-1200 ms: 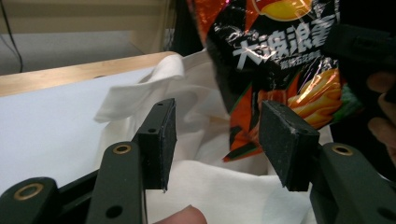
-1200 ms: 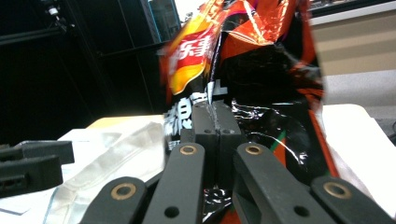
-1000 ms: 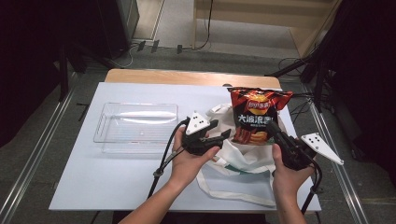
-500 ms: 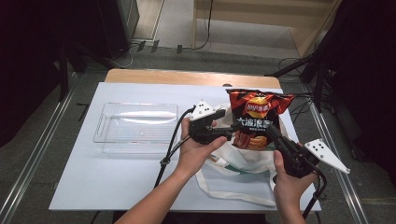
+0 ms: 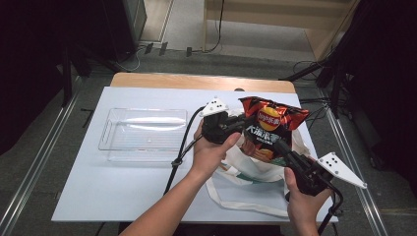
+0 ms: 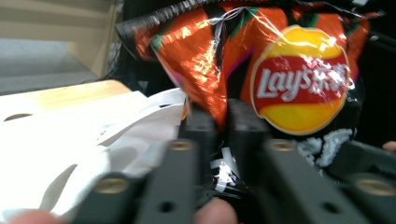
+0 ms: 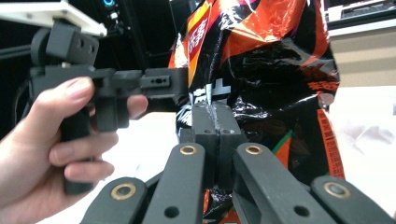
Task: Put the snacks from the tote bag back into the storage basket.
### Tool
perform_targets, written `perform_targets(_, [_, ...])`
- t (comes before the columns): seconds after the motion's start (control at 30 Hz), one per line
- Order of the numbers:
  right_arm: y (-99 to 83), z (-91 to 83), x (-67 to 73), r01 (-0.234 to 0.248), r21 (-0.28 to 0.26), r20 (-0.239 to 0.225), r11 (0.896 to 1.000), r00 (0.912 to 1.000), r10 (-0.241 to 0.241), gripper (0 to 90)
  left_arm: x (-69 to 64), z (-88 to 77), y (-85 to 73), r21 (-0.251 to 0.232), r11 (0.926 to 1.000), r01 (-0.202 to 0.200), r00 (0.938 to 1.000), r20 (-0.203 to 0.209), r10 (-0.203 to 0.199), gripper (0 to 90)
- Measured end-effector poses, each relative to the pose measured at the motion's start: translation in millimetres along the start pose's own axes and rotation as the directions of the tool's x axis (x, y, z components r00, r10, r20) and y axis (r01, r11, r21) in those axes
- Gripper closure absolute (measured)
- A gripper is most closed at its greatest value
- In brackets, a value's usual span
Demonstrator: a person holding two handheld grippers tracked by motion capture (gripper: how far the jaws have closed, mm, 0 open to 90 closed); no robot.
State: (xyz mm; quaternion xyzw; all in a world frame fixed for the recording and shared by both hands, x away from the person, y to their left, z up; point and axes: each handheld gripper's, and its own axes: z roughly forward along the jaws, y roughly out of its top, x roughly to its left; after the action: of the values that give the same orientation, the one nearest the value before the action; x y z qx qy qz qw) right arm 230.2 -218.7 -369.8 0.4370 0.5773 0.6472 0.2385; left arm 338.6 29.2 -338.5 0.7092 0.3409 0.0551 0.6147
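High view: the person's left forearm enters from the bottom centre of the frame and runs up and to the right. The left hand (image 5: 212, 147) carries the left gripper (image 5: 239, 124), aimed level toward the right of the frame. Its jaws have just been closing and now pinch the left edge of the red-and-black foil crisp bag (image 5: 269, 130). The right hand (image 5: 304, 199) sits at the lower right of the frame and holds the right gripper (image 5: 284, 149) pointing up and to the left, jaws clamped on the lower part of the bag. The bag stands upright at centre right, above the white cloth tote bag (image 5: 248, 179) that lies on the white desk (image 5: 108, 184). The clear rectangular plastic tray (image 5: 143, 133) lies at centre left, well apart from both grippers, with bare desk surface in front of it. The right gripper is near the right desk edge.

Left gripper view: the jaws are narrow and grip a vertical fold of the crisp bag. The tote bag occupies the left of the frame.

Right gripper view: the jaws are pressed together on a crease of the crisp bag at frame centre. The left gripper enters level from the left of the frame and meets the bag's edge.
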Motion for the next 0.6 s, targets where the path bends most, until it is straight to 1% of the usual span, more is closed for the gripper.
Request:
perform_targets(0.07, [-1.8,-1.1,2.4,0.015,0.008,-0.006,1.000,0.9999,-0.015,90.0,-3.9,-0.3,1.5,0.017,0.9997,-0.016,0.9999,-0.001,0.016,90.0])
perform_targets(0.13, [-3.1,-2.9,4.7,0.039,0.006,-0.005,0.999,0.9992,-0.039,88.9,-7.0,-2.3,2.9,0.006,0.9996,-0.027,0.9996,0.009,0.027,90.0])
perform_targets(0.2, [-3.4,-5.2,5.6,0.058,0.007,0.004,0.998,0.9983,-0.058,76.7,-8.6,-4.9,5.1,-0.007,0.9998,-0.018,0.9993,0.033,0.018,90.0])
perform_targets(0.23, [-3.6,-6.5,5.5,0.064,0.006,0.014,0.998,0.9979,-0.064,69.5,-9.5,-6.3,6.3,-0.009,0.9997,-0.024,0.9987,0.046,0.024,90.0])
perform_targets(0.3, [-6.0,-9.7,3.4,0.082,0.015,0.033,0.997,0.9961,-0.082,59.4,-12.2,-7.9,8.7,-0.019,0.9992,-0.036,0.9985,0.041,0.037,90.0])
perform_targets(0.33, [-9.3,-11.2,0.4,0.088,0.021,0.048,0.996,0.9949,-0.089,53.0,-12.3,-8.6,9.7,-0.021,0.9989,-0.043,0.9981,0.043,0.044,90.0])
perform_targets(0.4, [-16.8,-12.7,-7.6,0.089,0.043,0.071,0.995,0.9933,-0.092,48.1,-12.1,-11.6,12.3,-0.035,0.9984,-0.045,0.9981,0.040,0.046,90.0])
perform_targets(0.47, [-29.7,-13.6,-18.6,0.068,0.067,0.102,0.995,0.9920,-0.075,43.2,-11.0,-15.1,14.8,-0.043,0.9984,-0.038,0.9987,0.032,0.039,90.0])
perform_targets(0.5, [-36.8,-13.9,-24.2,0.053,0.086,0.109,0.995,0.9921,-0.062,41.3,-10.4,-17.3,15.8,-0.043,0.9984,-0.037,0.9990,0.023,0.038,90.0])
perform_targets(0.53, [-44.1,-14.5,-29.5,0.042,0.110,0.123,0.993,0.9908,-0.055,40.1,-9.5,-19.4,16.8,-0.044,0.9983,-0.038,0.9990,0.024,0.039,90.0])
perform_targets(0.6, [-54.3,-14.3,-38.8,0.033,0.146,0.154,0.989,0.9864,-0.056,37.1,-9.3,-24.8,18.2,-0.056,0.9974,-0.045,0.9989,0.008,0.045,90.0])
